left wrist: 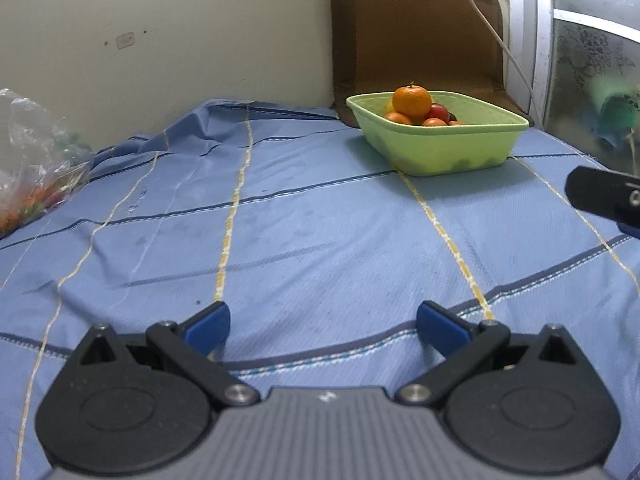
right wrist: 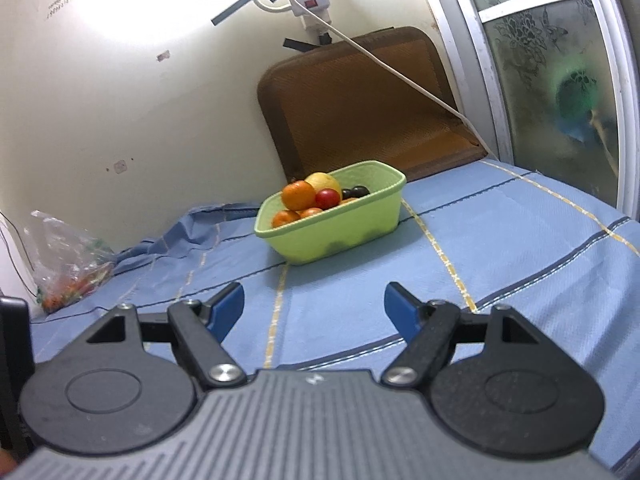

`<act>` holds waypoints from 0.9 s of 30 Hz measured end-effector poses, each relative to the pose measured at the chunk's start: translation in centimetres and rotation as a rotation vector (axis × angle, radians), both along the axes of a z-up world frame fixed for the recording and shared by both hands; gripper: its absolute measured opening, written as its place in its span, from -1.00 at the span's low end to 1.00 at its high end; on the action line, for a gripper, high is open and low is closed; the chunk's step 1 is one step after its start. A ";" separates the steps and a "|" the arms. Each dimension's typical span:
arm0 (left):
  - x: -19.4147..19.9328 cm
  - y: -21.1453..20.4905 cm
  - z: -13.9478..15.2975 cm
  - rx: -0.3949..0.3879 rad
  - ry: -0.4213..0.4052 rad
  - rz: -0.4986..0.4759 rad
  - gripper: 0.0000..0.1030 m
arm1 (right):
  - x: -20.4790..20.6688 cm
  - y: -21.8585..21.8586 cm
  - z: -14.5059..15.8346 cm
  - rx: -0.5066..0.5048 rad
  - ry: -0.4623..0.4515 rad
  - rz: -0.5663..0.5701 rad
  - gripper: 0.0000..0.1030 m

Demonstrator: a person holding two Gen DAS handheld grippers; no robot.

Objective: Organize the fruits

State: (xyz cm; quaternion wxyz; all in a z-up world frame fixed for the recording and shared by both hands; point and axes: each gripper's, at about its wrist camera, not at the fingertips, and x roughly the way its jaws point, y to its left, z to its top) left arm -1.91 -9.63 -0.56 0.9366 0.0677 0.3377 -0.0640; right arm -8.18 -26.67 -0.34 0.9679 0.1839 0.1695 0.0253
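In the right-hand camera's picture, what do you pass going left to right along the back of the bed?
Plastic bag → green basket of fruit → brown cushion against the wall → frosted glass door.

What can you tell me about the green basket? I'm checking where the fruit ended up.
The green basket is a pale lime, plastic-looking rectangular tub with sloping walls and a flared rim. It sits upright on the blue striped cloth, in front of a brown cushion. Oranges, a red fruit, a yellow one and dark ones are heaped inside. Neither hand-held gripper touches it.
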 end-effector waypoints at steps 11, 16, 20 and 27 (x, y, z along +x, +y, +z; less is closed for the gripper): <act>-1.0 1.1 1.5 -0.039 -0.005 0.030 1.00 | -1.2 0.6 0.9 0.031 -0.024 0.016 0.70; -0.8 1.5 1.6 -0.053 0.005 0.048 1.00 | -1.5 0.9 1.0 0.027 -0.034 0.017 0.74; -0.5 1.8 1.7 -0.058 0.007 0.068 1.00 | -1.4 0.9 0.9 0.032 -0.027 0.017 0.74; -0.8 1.7 2.0 -0.043 -0.038 0.078 1.00 | -1.3 0.8 0.8 0.041 -0.026 0.011 0.74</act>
